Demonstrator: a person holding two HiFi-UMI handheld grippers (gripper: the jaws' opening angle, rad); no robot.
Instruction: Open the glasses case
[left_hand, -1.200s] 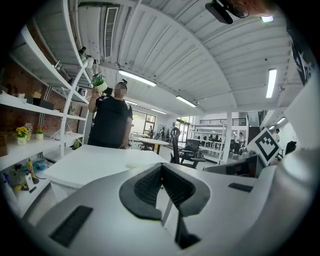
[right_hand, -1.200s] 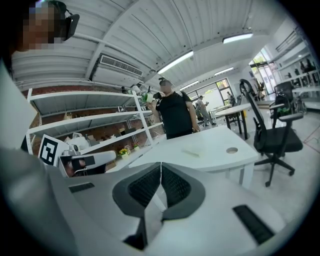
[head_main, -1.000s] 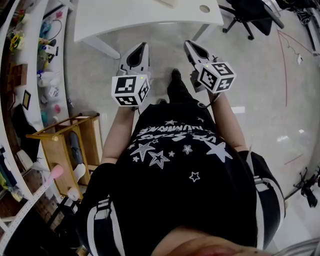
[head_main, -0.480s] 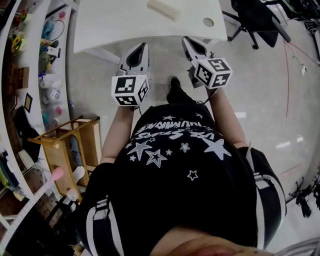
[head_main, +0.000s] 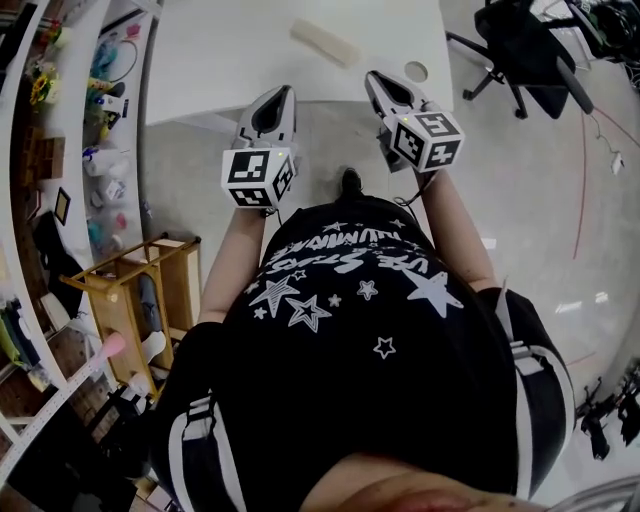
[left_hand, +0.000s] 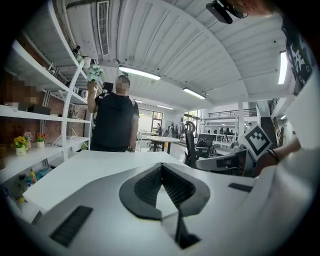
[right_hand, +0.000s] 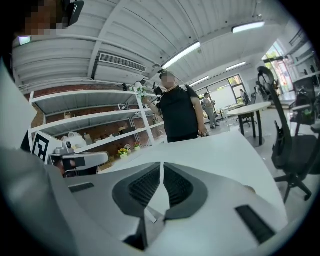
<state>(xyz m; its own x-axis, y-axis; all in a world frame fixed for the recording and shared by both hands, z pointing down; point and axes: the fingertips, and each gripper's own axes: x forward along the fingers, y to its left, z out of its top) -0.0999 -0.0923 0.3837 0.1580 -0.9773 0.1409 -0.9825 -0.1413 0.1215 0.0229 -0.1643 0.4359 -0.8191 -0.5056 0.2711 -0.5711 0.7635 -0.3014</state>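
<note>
White table (head_main: 220, 50) spans the far side ahead of you. Your left gripper (head_main: 284, 92) & right gripper (head_main: 372, 78) hover at its near edge, both w/ jaws pressed together, nothing btwn them. Glasses case (head_main: 325, 43) lies on the tabletop, farther in, apart from both.

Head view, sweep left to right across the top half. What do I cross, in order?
Wall shelves → left tool → glasses case, lying on the white table → right tool → black office chair.
</note>
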